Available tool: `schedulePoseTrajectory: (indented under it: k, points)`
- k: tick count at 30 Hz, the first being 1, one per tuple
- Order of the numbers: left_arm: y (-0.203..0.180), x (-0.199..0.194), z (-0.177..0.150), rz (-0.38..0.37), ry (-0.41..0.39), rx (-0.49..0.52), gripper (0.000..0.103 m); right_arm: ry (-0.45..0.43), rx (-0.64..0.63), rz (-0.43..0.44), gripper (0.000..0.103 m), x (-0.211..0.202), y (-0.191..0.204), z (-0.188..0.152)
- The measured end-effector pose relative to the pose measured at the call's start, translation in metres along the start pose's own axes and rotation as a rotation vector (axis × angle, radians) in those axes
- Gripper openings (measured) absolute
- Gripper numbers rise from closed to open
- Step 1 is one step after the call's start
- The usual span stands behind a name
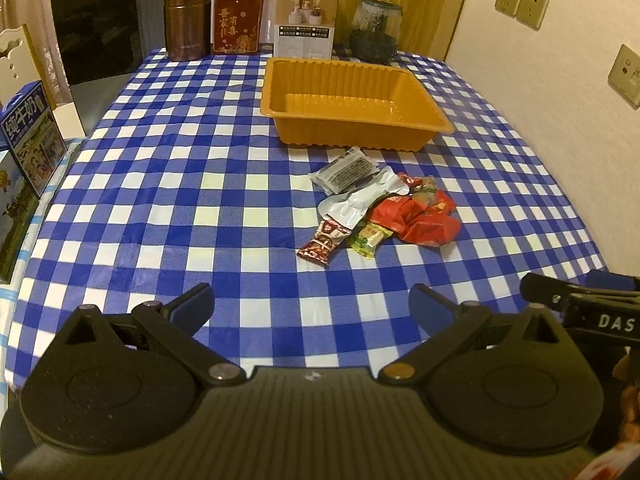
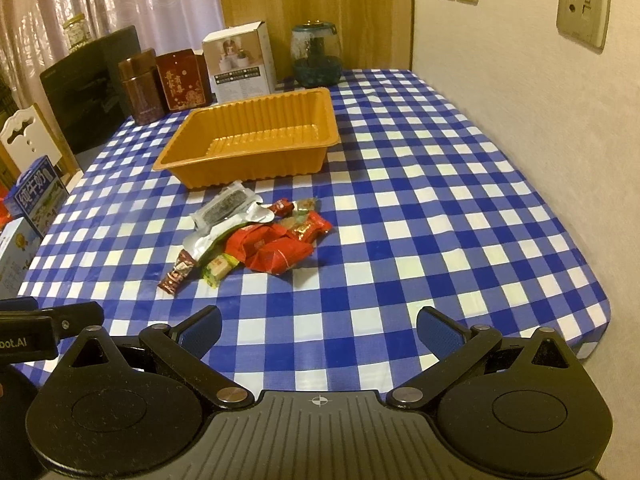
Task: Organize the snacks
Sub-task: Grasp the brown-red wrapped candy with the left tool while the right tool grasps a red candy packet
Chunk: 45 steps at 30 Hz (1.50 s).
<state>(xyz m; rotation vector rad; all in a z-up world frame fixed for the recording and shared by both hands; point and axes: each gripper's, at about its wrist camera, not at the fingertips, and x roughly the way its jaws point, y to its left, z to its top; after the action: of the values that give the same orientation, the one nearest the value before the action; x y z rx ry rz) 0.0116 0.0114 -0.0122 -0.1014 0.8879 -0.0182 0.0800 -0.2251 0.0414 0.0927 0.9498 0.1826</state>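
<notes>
On the desk (image 1: 168, 184), covered by a blue-and-white checked cloth, an orange plastic tray (image 1: 352, 100) sits toward the far side, right of centre; nothing shows inside it. Just near of the tray lies a loose pile of snacks (image 1: 380, 208), all outside the tray:
- clear packet with dark contents (image 1: 344, 170), farthest, almost touching the tray's near wall
- silver foil pouch (image 1: 360, 200), partly under the clear packet
- red wrappers (image 1: 424, 220), bunched on the right of the pile
- small green-yellow packet (image 1: 370, 238), near edge
- dark red candy bar (image 1: 324, 242), near-left edge, lying apart from the tray

Left gripper (image 1: 312, 308): jaws spread wide, holding nothing, hovering over the near part of the desk, well short of the pile. Right gripper (image 2: 318, 330): also wide open and empty, over the near edge, pile ahead and to its left.

Far edge of desk, left to right: brown canister (image 1: 187, 20), red box with gold characters (image 1: 237, 22), white product box (image 1: 306, 20), glass jar (image 1: 376, 28). Blue milk carton (image 1: 32, 136) at left edge. Wall sockets (image 1: 520, 4) on the right wall.
</notes>
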Motion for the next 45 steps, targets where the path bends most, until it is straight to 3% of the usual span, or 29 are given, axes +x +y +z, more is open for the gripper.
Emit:
schedulePoseTrajectory:
  k: [12,16,18,20,26,33,35,45]
  points:
    - [0.018,0.066,0.017,-0.051,0.082,0.087,0.086,0.02,0.005,0.057,0.102,0.043,-0.001,0.01]
    - [0.016,0.086,0.021,-0.09,0.097,0.142,0.078,0.032,-0.008,0.074,0.088,0.06,0.0,0.018]
    - [0.015,0.095,0.022,-0.107,0.103,0.164,0.072,0.034,-0.008,0.076,0.087,0.068,0.0,0.021]
    - [0.012,0.105,0.025,-0.123,0.114,0.188,0.059,0.033,-0.008,0.078,0.085,0.075,0.0,0.025]
    - [0.007,0.128,0.03,-0.151,0.126,0.256,0.038,0.032,-0.002,0.082,0.084,0.09,-0.003,0.032]
    - [-0.002,0.142,0.038,-0.208,0.112,0.331,0.03,0.04,-0.011,0.083,0.084,0.101,-0.007,0.036]
    - [-0.004,0.146,0.04,-0.202,0.12,0.351,0.024,0.041,-0.024,0.086,0.084,0.104,-0.006,0.037]
    - [0.001,0.15,0.04,-0.21,0.123,0.362,0.025,0.048,-0.148,0.12,0.084,0.123,0.011,0.046]
